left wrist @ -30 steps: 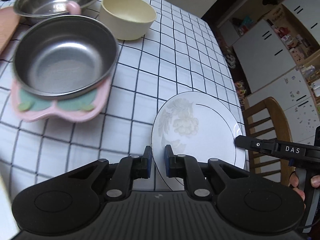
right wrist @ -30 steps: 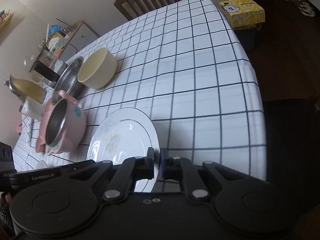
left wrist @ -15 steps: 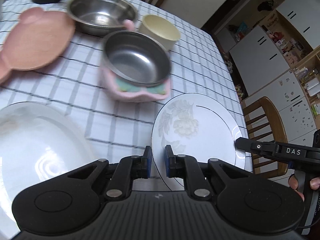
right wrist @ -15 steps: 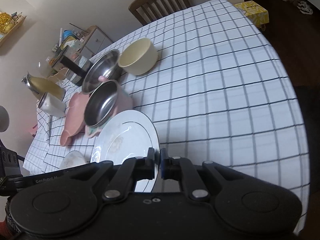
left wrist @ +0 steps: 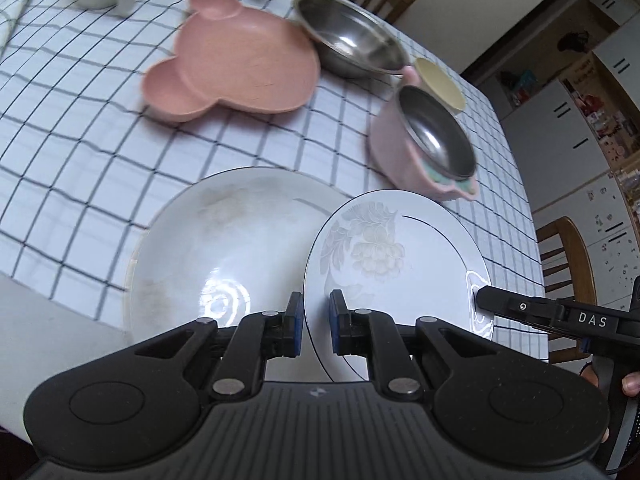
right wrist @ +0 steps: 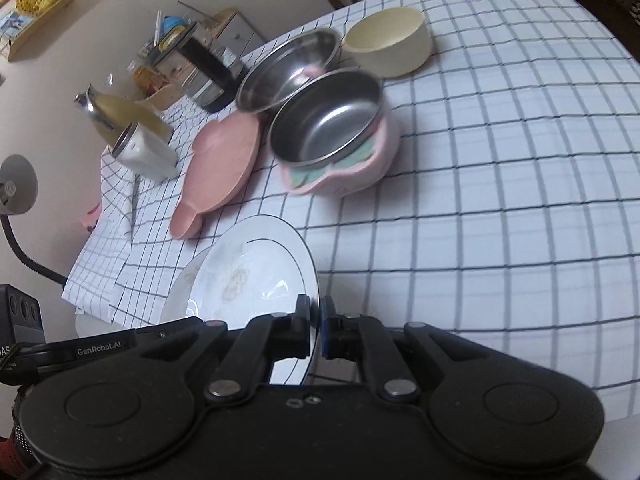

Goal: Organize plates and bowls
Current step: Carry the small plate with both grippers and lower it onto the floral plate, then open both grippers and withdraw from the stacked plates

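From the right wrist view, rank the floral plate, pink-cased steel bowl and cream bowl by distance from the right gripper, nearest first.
1. Floral plate: clamped in the right gripper, rim between its pads.
2. Pink-cased steel bowl: mid-table, straight ahead.
3. Cream bowl: far end, slightly right, beside the plain steel bowl.

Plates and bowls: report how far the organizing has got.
Done: nothing visibly stacked yet.

In hand: the left gripper and the right gripper both clamp the white floral plate, beside the larger white plate.

Left: the pink bear-shaped plate, two steel bowls and the cream bowl sit separate.
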Available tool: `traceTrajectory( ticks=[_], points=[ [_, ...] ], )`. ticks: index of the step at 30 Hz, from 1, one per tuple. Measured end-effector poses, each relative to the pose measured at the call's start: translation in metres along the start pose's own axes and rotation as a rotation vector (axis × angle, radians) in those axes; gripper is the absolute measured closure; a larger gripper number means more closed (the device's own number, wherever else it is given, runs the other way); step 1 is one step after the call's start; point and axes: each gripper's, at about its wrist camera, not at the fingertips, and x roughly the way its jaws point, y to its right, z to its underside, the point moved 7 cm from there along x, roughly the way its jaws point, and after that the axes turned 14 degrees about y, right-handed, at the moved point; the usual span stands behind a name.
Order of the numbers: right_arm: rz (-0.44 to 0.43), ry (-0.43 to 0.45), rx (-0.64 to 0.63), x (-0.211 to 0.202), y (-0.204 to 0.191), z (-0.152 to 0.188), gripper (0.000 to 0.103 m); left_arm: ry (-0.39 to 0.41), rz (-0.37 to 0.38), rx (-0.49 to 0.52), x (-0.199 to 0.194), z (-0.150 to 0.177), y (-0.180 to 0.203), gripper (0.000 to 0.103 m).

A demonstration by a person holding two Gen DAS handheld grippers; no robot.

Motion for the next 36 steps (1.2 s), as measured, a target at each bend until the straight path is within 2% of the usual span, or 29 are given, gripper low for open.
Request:
traceTrajectory(
  ticks=[8, 19, 36],
  points=[
    [0.015, -0.042, 0.017, 0.026, -0.021, 0.029, 0.097, -0.043, -0.005, -0.031, 0.0, 0.009, -0.043, 0.091],
    [0.032, -0.052, 0.055, 0.036, -0.026, 0.04, 0.098, -0.077, 0.003, -0.039, 0.007, 0.01, -0.058, 0.091],
    [0.02, -0.056, 0.09, 0.045, -0.025, 0.043, 0.098, -0.053, 0.011, -0.001, -0.001, -0.002, -0.072, 0.091]
  ],
)
